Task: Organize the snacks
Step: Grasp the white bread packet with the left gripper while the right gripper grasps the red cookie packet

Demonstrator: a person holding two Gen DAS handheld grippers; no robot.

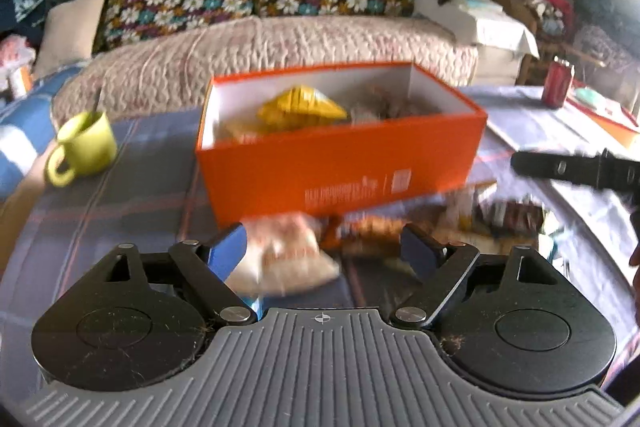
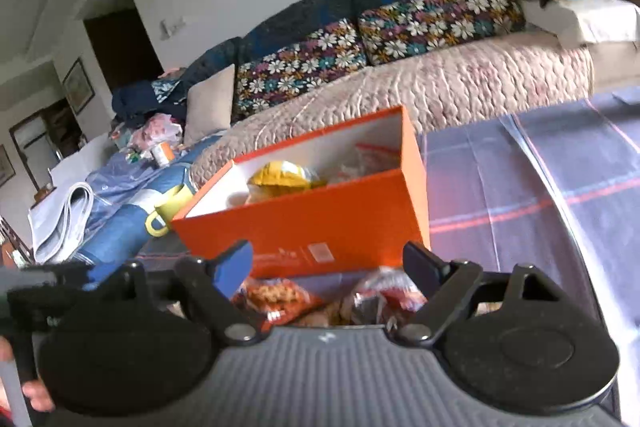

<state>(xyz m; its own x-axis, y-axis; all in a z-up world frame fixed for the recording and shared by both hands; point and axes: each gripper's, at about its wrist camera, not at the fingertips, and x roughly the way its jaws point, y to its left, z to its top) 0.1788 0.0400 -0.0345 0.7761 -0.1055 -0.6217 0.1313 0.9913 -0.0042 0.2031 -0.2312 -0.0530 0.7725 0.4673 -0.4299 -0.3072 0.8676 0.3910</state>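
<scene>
An orange box stands on the plaid tablecloth and holds a yellow snack bag and other packets. It also shows in the right wrist view. Loose snack packets lie in front of it: a pale pink-white bag and brown wrappers. My left gripper is open just above the pale bag. My right gripper is open above an orange-red snack bag and a dark red packet. The right gripper's black body shows at the right of the left wrist view.
A green mug with a spoon stands left of the box. A red can and papers sit at the far right. A sofa with floral cushions runs behind the table. Bookshelves stand at the back right.
</scene>
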